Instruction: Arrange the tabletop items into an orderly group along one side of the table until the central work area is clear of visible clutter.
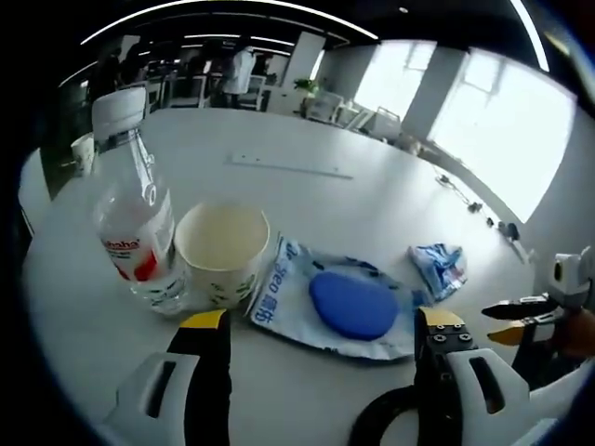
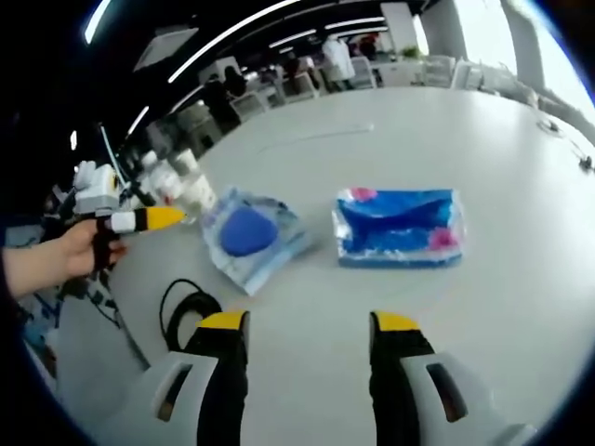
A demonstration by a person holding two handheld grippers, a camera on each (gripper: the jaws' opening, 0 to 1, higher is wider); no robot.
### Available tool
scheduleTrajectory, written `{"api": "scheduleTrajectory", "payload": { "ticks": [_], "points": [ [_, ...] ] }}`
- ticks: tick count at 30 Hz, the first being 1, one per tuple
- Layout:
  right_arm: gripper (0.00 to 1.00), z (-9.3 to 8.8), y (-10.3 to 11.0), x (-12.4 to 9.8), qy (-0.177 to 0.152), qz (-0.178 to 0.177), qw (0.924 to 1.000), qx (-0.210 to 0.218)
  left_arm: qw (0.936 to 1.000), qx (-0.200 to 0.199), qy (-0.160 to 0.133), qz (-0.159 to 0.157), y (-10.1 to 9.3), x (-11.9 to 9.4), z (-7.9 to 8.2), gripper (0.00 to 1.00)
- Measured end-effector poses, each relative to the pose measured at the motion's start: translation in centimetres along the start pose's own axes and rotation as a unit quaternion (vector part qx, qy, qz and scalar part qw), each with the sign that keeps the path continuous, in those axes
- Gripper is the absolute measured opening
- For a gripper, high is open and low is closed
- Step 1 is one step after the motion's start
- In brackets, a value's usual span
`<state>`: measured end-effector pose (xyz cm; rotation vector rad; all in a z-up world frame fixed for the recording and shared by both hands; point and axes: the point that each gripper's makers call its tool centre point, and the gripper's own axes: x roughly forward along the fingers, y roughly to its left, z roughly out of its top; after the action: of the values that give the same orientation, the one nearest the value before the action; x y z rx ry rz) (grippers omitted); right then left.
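White round office table (image 1: 307, 139). Clear plastic water bottle (image 1: 133, 214) upright, touching a paper cup (image 1: 223, 253); white wrapper with blue oval pad (image 1: 351, 304) beside them, long axis toward the crumpled blue-pink packet (image 2: 400, 228). Left gripper (image 1: 321, 325) jaws apart, empty; right gripper (image 2: 309, 327) jaws apart, empty.

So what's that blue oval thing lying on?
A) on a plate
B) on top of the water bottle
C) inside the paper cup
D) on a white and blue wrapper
D: in the left gripper view the blue oval lies on the flat wrapper, beside the paper cup.
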<state>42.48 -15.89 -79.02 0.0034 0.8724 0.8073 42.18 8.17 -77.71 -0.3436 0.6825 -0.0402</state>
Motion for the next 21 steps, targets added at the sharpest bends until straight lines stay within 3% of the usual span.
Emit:
{"api": "scheduleTrajectory", "payload": {
  "ticks": [21],
  "points": [
    [0.48, -1.4, 2.7, 2.1, 0.032, 0.028, 0.9990, -0.014, 0.9995, 0.008, 0.028, -0.008, 1.2, 2.0, -0.7, 0.74]
  ]
}}
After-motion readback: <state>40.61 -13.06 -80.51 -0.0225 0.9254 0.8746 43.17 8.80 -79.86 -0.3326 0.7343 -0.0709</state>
